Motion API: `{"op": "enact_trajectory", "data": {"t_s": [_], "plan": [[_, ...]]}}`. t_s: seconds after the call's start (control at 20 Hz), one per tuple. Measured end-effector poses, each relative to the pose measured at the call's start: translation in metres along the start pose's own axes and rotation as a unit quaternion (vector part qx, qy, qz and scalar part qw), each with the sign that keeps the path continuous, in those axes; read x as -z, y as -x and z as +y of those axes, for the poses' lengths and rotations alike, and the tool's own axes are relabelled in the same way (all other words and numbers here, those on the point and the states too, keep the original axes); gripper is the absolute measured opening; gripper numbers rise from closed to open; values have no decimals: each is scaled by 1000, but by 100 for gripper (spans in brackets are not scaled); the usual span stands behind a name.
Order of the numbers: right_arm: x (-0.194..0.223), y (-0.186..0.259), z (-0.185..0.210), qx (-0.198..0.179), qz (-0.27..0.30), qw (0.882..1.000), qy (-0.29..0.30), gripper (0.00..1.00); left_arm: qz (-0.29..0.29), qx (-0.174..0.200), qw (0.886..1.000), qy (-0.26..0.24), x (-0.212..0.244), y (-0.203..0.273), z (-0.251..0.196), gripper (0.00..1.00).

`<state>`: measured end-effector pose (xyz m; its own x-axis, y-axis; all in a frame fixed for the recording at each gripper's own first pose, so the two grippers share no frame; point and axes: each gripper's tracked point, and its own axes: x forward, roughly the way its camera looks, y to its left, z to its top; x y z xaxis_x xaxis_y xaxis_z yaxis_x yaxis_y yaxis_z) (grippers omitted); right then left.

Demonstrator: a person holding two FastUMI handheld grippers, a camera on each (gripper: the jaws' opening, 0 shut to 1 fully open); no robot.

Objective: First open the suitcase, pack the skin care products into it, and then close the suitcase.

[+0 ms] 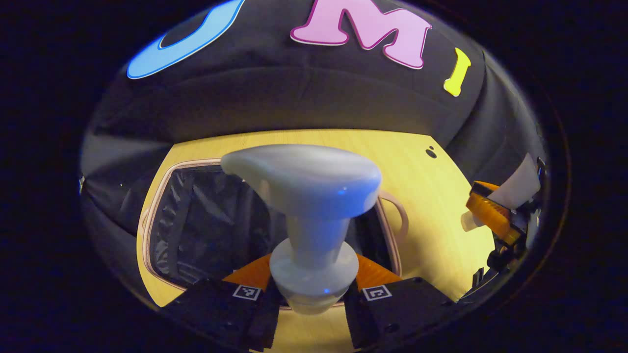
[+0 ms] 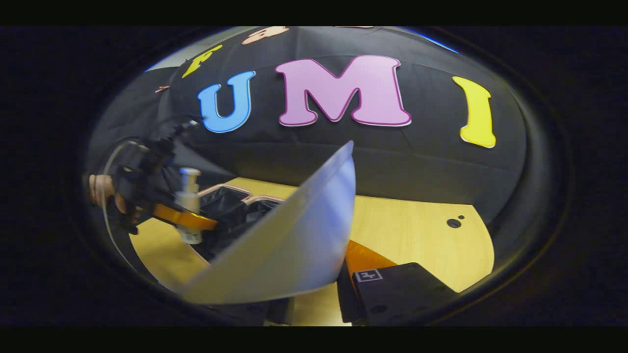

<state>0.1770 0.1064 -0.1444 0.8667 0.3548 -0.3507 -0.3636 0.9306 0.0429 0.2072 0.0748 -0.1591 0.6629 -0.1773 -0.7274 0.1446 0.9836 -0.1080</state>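
A white pump bottle point(image 1: 314, 220) stands upright between my left gripper's point(image 1: 314, 282) fingers, which are shut on its neck; its pump head blocks the middle of the left gripper view. Behind it lies the open suitcase point(image 1: 196, 225) with its black lining, on the wooden table. My right gripper point(image 2: 314, 289) is shut on a white tube point(image 2: 294, 245), whose flat end fans out up to the right. In the right gripper view the left gripper point(image 2: 184, 220) holds the pump bottle point(image 2: 189, 203) just above the near edge of the suitcase point(image 2: 230, 206). The right gripper point(image 1: 490, 211) with the tube point(image 1: 515, 184) shows at the far right.
The light wooden table point(image 2: 417, 245) stretches to the right of the suitcase, with two small dark holes point(image 2: 454, 223) near its back edge. The suitcase handle point(image 1: 400, 215) sticks out toward the bare table. A hand point(image 2: 100, 189) holds the left gripper. The black cloth wall closes in behind.
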Motion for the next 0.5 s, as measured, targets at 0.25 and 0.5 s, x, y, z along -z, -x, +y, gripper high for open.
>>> {"op": "enact_trajectory", "data": {"t_s": [0.25,0.5], "plan": [[1,7,19,-28,4,1000,-4,45,93,-7,996,-10,18,-52,0,56],[-4,8,24,-36,7,999,-16,45,148,-32,988,-23,24,-84,5,63]]}}
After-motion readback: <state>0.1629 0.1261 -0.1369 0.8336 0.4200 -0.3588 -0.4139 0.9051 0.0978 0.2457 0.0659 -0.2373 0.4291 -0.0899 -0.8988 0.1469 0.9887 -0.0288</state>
